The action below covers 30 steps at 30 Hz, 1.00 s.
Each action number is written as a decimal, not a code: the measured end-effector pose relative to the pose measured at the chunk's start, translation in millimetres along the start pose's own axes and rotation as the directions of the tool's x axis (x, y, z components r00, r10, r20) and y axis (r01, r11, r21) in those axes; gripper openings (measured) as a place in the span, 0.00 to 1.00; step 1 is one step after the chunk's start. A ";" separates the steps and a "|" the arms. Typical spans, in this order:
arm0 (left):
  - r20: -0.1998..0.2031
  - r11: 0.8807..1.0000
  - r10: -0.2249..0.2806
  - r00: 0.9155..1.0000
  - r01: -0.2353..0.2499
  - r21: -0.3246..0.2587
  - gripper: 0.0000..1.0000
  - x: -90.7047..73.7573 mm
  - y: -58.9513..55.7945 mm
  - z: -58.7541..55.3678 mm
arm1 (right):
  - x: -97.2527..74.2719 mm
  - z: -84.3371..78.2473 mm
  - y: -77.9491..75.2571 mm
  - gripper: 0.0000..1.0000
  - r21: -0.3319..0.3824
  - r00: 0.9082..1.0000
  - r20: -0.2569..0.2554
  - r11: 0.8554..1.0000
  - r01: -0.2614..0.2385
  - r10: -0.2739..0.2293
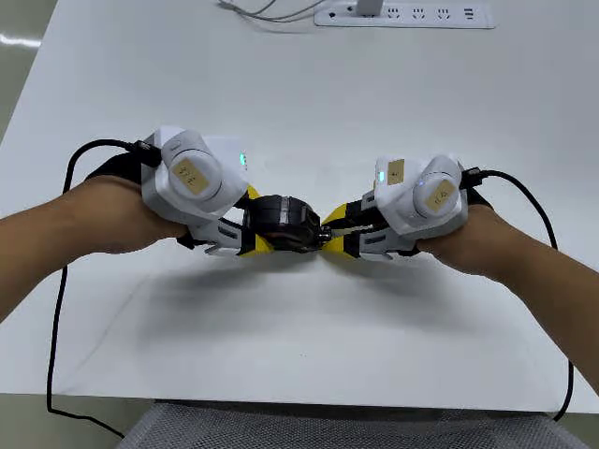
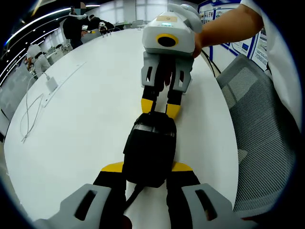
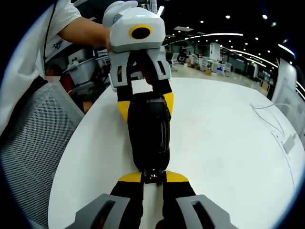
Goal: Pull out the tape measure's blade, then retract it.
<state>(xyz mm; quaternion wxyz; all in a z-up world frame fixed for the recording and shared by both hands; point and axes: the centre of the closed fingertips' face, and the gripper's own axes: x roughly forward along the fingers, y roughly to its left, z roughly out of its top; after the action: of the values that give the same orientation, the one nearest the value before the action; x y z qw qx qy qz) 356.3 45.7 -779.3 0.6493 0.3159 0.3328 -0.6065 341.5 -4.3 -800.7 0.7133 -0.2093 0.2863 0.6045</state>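
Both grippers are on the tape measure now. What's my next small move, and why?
Probably draw the right gripper slowly straight away from the left gripper, holding the left steady. The left clamps the case of the tape measure, and the right pinches the end hook, which sits right at the case mouth, so the blade looks not yet drawn out.

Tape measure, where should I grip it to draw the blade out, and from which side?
Grip the end hook at the mouth of the tape measure, coming end-on from the side opposite the left gripper, which clamps the case's flat faces. The hook is narrow and faces the right gripper, whose jaws pinch it.
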 end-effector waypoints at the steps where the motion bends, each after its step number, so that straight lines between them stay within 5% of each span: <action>1: 0.000 1.000 0.000 1.000 0.000 0.001 0.27 0.0 -0.1 0.0 | 0.1 0.1 0.0 0.11 -0.003 1.000 -0.001 1.000 0.001 -0.001; 20: -0.015 1.000 -0.013 1.000 0.013 0.014 0.27 -1.0 -0.1 -2.0 | -1.8 -2.1 -1.7 0.08 -0.040 1.000 -0.023 0.999 0.011 -0.012; 30: -0.015 1.000 -0.012 1.000 0.012 0.008 0.27 -0.5 0.4 -1.2 | -16.0 -16.0 -4.0 0.08 -0.031 0.999 -0.043 0.999 0.025 -0.027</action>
<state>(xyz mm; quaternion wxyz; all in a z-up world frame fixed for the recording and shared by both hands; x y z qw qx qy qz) 356.6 47.0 -779.6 0.6418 0.3210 0.3371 -0.6095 341.3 -27.2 -802.3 0.7115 -0.2370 0.2894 0.5948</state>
